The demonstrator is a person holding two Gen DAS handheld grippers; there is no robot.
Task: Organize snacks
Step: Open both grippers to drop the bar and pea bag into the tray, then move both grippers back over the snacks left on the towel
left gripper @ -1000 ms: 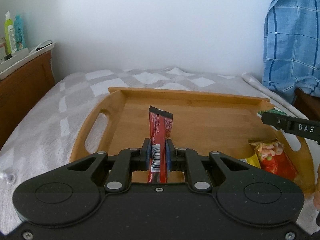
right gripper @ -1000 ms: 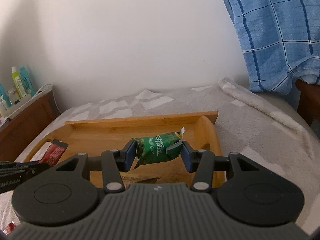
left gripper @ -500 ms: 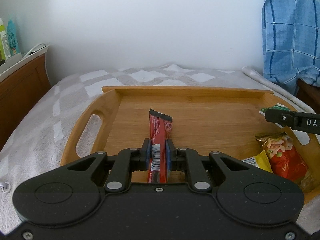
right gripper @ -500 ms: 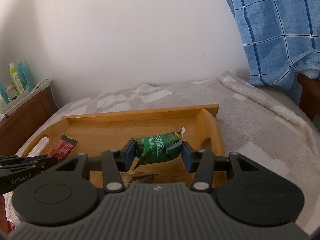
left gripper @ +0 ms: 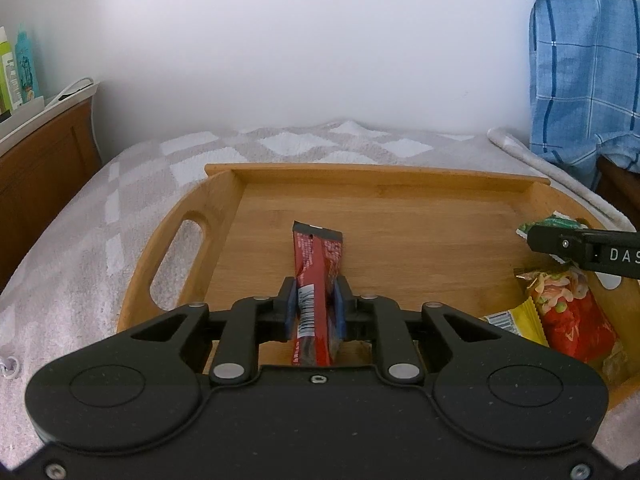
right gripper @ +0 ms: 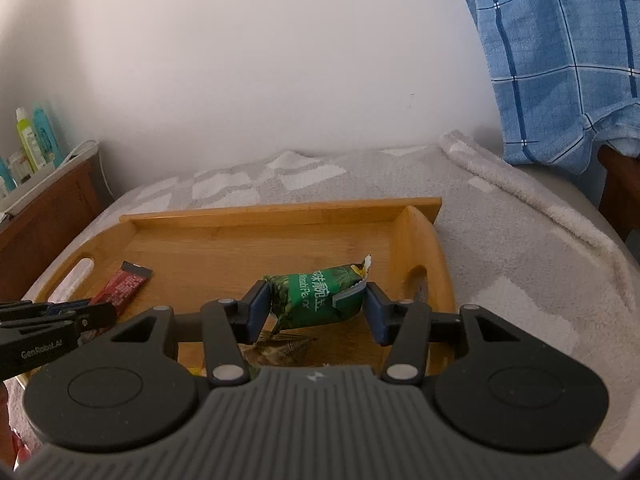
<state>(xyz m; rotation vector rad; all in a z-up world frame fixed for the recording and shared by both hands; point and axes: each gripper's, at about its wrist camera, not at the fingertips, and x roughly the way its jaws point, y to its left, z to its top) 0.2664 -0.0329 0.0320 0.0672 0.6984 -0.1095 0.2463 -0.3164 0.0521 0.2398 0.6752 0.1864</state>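
Grey checked blanket (left gripper: pixel 120 208) on a bed, wooden tray (left gripper: pixel 400 178) on top. Both jaw pairs are opening, unlike a second ago when both were clamped: left gripper (left gripper: pixel 316 312) loosening on the red bar (left gripper: pixel 316 272), gaps now showing beside it; right gripper (right gripper: pixel 316 312) has let go of the green pack (right gripper: pixel 320 296), pads clear on both sides. Reads as both snacks being released onto the tray. Red-yellow packs (left gripper: pixel 568 316) crowd 3 o'clock in the left view; tray floor toward 12 is bare, far wall beyond.
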